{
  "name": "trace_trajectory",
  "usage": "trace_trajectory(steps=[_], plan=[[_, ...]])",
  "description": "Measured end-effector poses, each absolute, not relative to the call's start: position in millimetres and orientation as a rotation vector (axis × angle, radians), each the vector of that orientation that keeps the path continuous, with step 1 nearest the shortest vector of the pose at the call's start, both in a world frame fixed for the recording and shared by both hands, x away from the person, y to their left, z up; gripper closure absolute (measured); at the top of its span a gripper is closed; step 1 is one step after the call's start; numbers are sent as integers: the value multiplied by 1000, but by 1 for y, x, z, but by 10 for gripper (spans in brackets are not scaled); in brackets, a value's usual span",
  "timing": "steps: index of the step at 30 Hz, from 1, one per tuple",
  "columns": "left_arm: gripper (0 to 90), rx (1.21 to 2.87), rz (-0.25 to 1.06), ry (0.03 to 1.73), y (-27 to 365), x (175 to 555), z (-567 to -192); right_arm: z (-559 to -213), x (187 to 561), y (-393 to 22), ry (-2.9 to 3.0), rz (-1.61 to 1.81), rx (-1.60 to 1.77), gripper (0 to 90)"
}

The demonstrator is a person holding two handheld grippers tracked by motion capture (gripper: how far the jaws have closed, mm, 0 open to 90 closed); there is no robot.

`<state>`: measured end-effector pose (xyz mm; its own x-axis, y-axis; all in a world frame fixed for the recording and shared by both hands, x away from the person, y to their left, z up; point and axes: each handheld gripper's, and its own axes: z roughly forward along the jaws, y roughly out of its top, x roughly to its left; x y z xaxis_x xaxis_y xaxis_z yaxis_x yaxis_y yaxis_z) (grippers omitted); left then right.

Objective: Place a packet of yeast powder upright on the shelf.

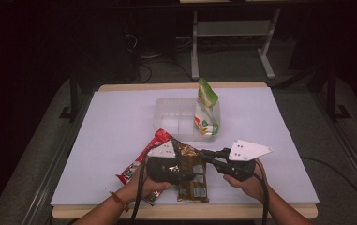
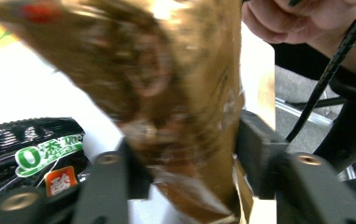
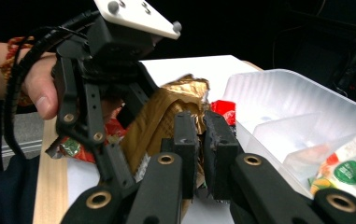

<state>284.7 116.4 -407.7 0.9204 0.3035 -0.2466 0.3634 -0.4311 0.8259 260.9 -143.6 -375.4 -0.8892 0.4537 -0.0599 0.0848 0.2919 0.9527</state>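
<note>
Nearest the high camera: two forearms in from the bottom edge, a woven orange band (image 1: 115, 198) on the left wrist. Left hand (image 1: 144, 186) and right hand (image 1: 245, 182) each hold a black gripper low on the white table (image 1: 115, 126).

Left gripper (image 1: 192, 177): jaws closed most of the way onto the gold-brown packet (image 1: 191, 174), pinching its crinkled foil between them. In the left gripper view the packet (image 2: 166, 93) rises blurred between the two jaws; any print on it is unreadable.

Right gripper (image 1: 203, 154): jaws brought together on the upper corner of the same packet. In the right gripper view the pads (image 3: 185, 140) sit nearly touching, with a thin fold of the gold wrapper (image 3: 166, 116) caught between them.

Red snack packet (image 1: 143, 161) lies flat just left of the gold one, partly under the left hand; white lettering on it, too small to read.

Black packet (image 2: 31, 154) beside the left jaw in the left gripper view: green label reading "0" followed by Chinese characters, and an orange tag with one white character.

Clear plastic bin (image 1: 167, 115) with inner dividers sits beyond the packets at mid-table. A green-and-white pouch (image 1: 205, 108) stands in its right end, leaning on the wall; printing illegible.
</note>
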Motion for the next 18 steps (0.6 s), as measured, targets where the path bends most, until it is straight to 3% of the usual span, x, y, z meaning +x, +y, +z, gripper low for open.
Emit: trace_trajectory(steps=[3,6,11,18], plan=[[631,2041,-61,484,117,284,-409,-376,264,-146,2246,1640,537,768],[644,2033,-60,491,118,284,-409,-376,265,-147,2284,1589,573,587],[656,1997,-31,539,127,280,-405,-373,258,-161,2346,1399,628,377],[667,1913,52,559,137,277,-388,-400,261,-195,2350,1182,775,318]])
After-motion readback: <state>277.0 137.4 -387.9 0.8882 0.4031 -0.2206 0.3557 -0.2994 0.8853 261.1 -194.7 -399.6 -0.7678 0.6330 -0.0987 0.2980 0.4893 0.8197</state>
